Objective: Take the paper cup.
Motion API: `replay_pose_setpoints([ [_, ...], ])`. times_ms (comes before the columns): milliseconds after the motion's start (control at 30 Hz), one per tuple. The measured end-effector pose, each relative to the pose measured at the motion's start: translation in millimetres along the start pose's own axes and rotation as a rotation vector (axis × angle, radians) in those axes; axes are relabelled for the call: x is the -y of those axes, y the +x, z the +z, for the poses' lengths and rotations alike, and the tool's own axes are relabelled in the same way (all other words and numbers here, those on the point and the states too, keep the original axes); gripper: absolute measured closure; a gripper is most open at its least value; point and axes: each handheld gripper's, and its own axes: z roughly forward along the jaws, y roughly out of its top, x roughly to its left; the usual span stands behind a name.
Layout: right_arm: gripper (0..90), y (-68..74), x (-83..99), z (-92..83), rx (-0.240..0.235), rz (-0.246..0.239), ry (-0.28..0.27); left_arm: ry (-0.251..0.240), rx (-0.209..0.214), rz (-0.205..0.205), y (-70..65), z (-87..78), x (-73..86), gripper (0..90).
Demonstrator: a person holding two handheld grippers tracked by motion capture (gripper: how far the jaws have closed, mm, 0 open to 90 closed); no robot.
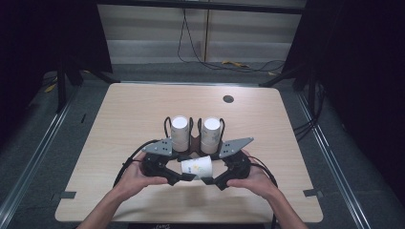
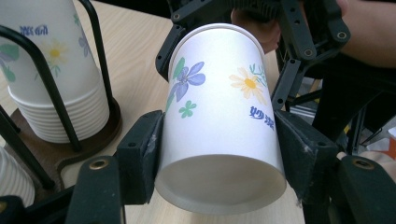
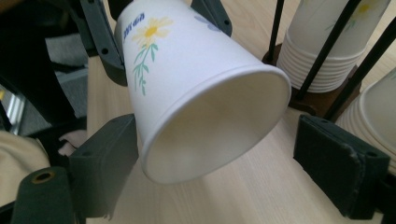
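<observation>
1 loose paper cup (image 1: 197, 166), 2 cup stacks (image 1: 180, 131) in 1 rack (image 1: 193, 141), 2 hand-held grippers (image 1: 187, 177).

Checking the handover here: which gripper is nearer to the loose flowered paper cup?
Left. The left gripper has its fingers pressed on the cup near its base. The right gripper stands open around the rim, one side clear of it.

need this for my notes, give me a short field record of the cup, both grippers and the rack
held thing: paper cup, flower print, lying on its side above the table
left gripper: shut on the cup's base end
right gripper: open around the rim end, one pad clearly apart from it
cup stacks: two, upside down in a black wire holder
holder base: dark wood
</observation>
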Motion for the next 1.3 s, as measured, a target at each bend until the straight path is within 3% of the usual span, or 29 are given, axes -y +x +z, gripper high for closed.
replay_pose_setpoints([
  [300,13.8,-2.5,2.8,-6.6,-0.03,0.049,-0.107,-0.072,0.007,0.005,0.4,-6.2,-2.3,36.4],
  [767,13.8,-7.1,2.6,-18.1,-0.094,0.101,-0.279,-0.136,0.012,0.023,-1.3,-8.4,-3.9,36.2],
  [1133,14.1,-8.1,0.3,-21.0,-0.16,0.126,-0.358,-0.177,0.035,0.021,-3.1,-8.9,-6.6,36.2],
  [1300,13.7,-9.2,0.4,-17.2,-0.176,0.142,-0.355,-0.176,0.044,0.021,-4.0,-6.3,-7.0,36.1],
])
